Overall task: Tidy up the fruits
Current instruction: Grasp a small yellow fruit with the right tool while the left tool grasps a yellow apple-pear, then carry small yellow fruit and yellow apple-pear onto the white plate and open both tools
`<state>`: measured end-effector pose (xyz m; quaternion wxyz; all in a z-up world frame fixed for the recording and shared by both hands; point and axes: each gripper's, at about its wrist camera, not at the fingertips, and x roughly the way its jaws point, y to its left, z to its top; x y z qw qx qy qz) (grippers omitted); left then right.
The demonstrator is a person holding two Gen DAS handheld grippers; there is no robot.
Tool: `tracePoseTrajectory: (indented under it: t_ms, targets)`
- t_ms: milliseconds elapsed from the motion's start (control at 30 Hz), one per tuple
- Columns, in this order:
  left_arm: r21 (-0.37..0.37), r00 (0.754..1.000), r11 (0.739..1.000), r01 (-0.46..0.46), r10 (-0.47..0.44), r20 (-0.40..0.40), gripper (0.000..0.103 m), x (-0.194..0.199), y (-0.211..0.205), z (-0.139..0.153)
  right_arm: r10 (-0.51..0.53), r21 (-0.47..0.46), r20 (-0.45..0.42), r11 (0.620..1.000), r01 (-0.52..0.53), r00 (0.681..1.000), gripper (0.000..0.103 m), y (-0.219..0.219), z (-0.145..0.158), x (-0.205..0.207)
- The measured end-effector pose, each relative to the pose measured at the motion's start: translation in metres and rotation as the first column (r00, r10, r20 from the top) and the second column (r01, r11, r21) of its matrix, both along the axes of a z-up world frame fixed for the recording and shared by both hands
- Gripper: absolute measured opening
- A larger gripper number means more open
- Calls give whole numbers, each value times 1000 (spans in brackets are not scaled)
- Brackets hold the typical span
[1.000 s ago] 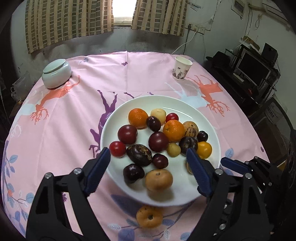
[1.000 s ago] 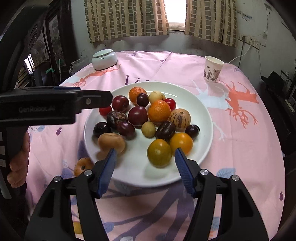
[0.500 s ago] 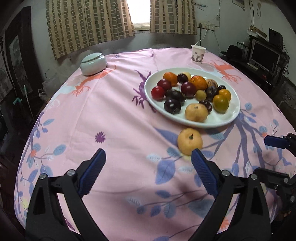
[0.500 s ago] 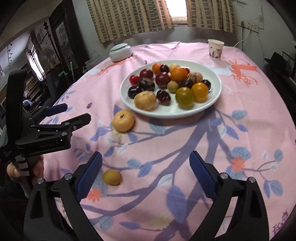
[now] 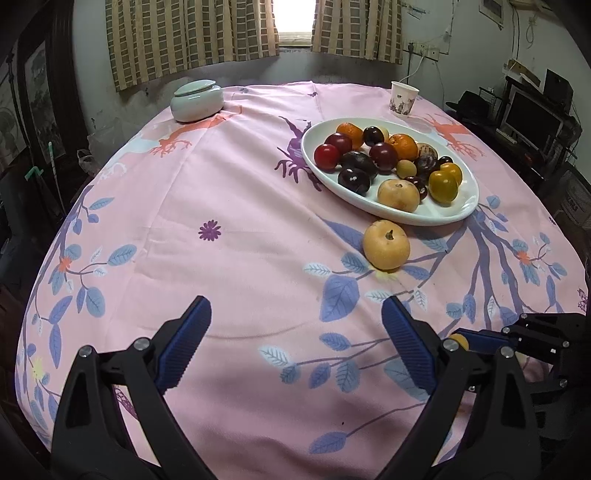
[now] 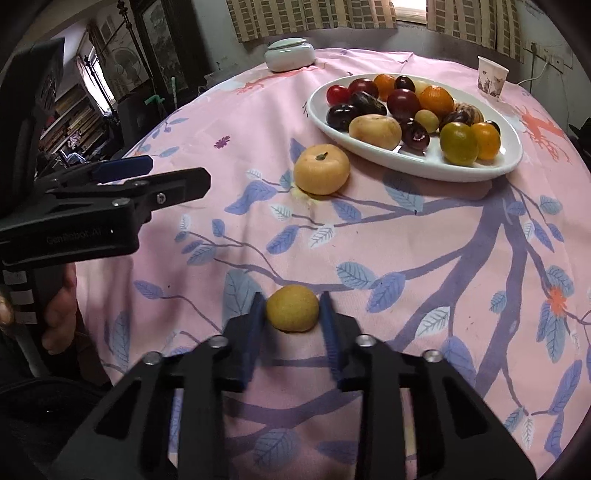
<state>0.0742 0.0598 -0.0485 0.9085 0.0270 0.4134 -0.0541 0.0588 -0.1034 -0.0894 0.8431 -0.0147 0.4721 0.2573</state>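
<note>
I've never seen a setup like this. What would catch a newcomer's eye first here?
Probably the white plate heaped with red, purple and orange fruit, far right on the pink flowered tablecloth. Next, the right gripper at the near edge, its blue pads closed on a small yellow fruit. A bigger yellow fruit lies alone just in front of the plate.

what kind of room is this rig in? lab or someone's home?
Looks like a lived-in home, probably a dining or living room: a round table under a pink printed tablecloth, checked curtains at a small window, and a monitor on a cluttered desk to one side. Nothing lab-like shows.
</note>
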Motion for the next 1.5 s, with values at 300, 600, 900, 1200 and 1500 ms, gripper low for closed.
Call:
tracePoseTrajectory:
  t_ms: [300,600,900,1200,1500]
  targets:
    - [26,996,998,65,-63,-60,95,36,-38,-9,-177,18,42,984,177,983,29,-67,9,-5]
    - [67,989,994,92,-83,-119,95,82,-74,-32,-219,75,18,973,217,976,29,-101,6,-7]
    - [-2,983,993,120,-119,-137,44,75,-75,-39,-203,84,11,976,202,979,29,-92,10,-1]
    - [-71,983,982,176,-179,-40,44,26,-64,-3,-190,65,10,980,189,982,29,-77,15,4]
    - [-10,981,981,192,-192,-1,44,50,-69,31,-159,47,63,987,156,985,29,-72,35,31]
